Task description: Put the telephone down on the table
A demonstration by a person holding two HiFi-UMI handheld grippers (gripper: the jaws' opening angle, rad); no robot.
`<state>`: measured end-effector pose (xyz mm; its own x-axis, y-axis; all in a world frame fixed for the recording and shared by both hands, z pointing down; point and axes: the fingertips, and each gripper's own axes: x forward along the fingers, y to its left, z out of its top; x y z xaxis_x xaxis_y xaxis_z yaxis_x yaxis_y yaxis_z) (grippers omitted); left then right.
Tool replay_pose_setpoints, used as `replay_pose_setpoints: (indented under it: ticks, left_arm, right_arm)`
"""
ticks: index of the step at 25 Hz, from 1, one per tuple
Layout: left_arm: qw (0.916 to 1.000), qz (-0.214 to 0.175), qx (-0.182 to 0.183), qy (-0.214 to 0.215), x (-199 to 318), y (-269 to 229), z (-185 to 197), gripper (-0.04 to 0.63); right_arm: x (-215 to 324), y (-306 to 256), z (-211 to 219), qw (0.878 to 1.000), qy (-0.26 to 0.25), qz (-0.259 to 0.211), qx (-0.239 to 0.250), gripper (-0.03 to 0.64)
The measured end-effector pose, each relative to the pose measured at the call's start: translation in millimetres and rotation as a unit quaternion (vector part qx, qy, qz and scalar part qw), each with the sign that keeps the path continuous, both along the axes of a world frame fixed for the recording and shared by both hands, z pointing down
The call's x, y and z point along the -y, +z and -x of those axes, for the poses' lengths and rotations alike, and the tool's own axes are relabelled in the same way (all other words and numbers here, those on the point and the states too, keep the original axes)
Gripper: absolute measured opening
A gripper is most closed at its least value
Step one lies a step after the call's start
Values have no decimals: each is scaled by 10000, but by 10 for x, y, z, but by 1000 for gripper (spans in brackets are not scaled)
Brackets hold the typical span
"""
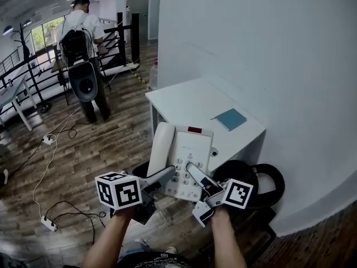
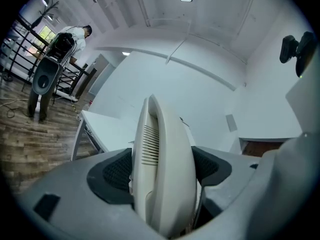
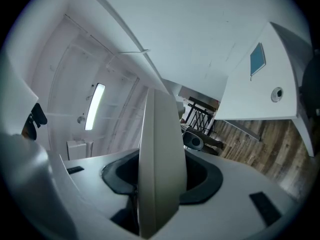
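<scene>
One cream plastic telephone (image 1: 187,158) is held off the table between two grey grippers. It is a smooth, rounded-cornered slab with a keypad face, a small red window near its top, and a long curved handset (image 1: 162,147) lying along its left side. Its top end sits over the near edge of the white table (image 1: 189,99); whether it touches the tabletop cannot be told. The left gripper (image 1: 166,175) is clamped wide across the handset: in the left gripper view the two dark, mesh-textured pads (image 2: 117,171) press on either side of the handset's glossy shell, which has a ridged band of fine slots. The right gripper (image 1: 195,172) pinches the thin right edge of the telephone body, whose narrow wedge stands between two dark pads (image 3: 202,176) in the right gripper view. Each gripper carries one cube with black-and-white square markers, so two in all. On the matte tabletop lies one flat teal notebook (image 1: 231,119). Below the telephone is one black chair (image 1: 262,183) on wood-plank flooring (image 1: 100,149).
</scene>
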<state>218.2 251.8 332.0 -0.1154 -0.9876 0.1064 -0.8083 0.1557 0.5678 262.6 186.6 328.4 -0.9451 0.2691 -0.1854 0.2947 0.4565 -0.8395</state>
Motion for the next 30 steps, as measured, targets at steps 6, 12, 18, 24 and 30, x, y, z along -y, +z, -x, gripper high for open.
replay_pose_setpoints:
  ticks: [6,12,18,24,30]
  left_arm:
    - [10000,51,-15,35,217,160,1,371]
    - [9998,73,-86,183,481,352,288,371]
    - [9986,89,-224,479,780,463,968,371]
    - [9955,123,-314,880,1069,438,1731,371]
    - [9925,120,-409,1149,1201,435,2428,371]
  right_arm:
    - [217,165,-1,10000,8,30,2,184]
    - [469,354,267,9998,150,67,-66,184]
    - [736,455,907,9988,432,91,-201,184]
    - [991,434,1620,9961,830,112,-289,185]
    - [1087,416,2285,9929,1113,145,-383,184]
